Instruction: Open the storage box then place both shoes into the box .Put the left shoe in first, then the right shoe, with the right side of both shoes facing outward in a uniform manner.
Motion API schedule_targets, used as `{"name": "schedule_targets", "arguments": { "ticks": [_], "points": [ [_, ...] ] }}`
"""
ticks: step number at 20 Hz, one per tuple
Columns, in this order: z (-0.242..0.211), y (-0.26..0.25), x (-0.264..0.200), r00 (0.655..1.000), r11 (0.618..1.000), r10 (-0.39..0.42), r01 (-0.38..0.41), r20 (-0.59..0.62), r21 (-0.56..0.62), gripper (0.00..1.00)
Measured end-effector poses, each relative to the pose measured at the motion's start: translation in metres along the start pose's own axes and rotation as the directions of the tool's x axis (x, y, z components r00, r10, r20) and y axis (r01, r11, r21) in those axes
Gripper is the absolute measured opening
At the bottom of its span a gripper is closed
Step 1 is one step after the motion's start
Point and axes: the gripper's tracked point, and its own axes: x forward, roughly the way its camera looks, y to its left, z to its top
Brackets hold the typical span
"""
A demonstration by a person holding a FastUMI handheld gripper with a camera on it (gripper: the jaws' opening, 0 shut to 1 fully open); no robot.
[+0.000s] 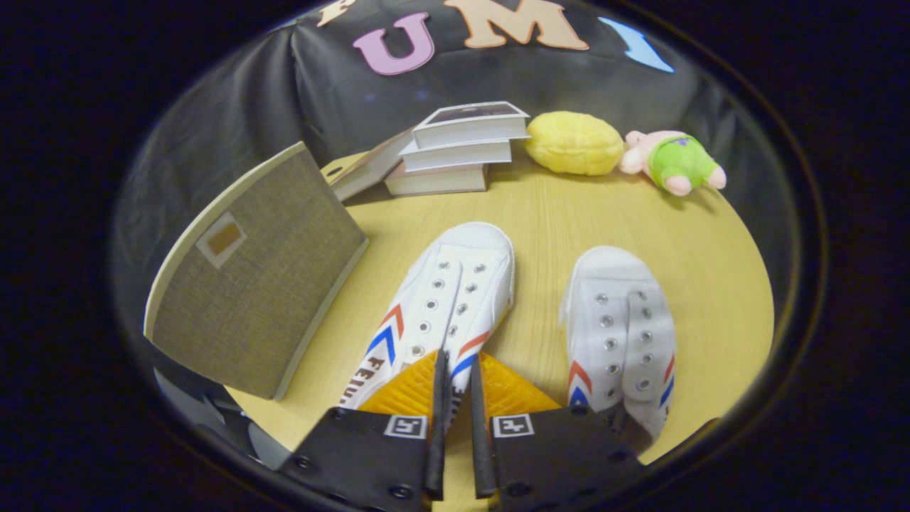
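Observation:
Two white canvas shoes with red and blue stripes lie on the round wooden table (540,213), toes pointing away from me. My gripper (457,359) is shut on the left-hand shoe (448,291), pinching its right side wall near the collar between both fingers. To the right of the fingers lies the right-hand shoe (618,327), apart from them. On the left, the storage box's grey fabric panel (256,284) with a small tan patch stands tilted up beside the held shoe. The box's inside is hidden from me.
A stack of books (458,146) sits at the table's far side, with one more leaning against it. A yellow plush (574,142) and a pink plush in green (672,162) lie to the right of the books. The table edge curves close on the right.

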Motion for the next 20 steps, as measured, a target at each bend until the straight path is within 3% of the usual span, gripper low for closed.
{"name": "schedule_targets", "arguments": {
  "ticks": [2,8,20],
  "points": [
    [-0.001,0.001,0.001,1.0,0.997,0.002,0.0,-0.026,0.074,0.1],
    [0.011,0.006,-0.011,0.999,0.978,0.021,-0.015,-0.028,0.21,0.04],
    [0.088,0.039,-0.08,0.993,0.939,0.022,-0.062,0.12,0.337,0.04]
  ]
}}
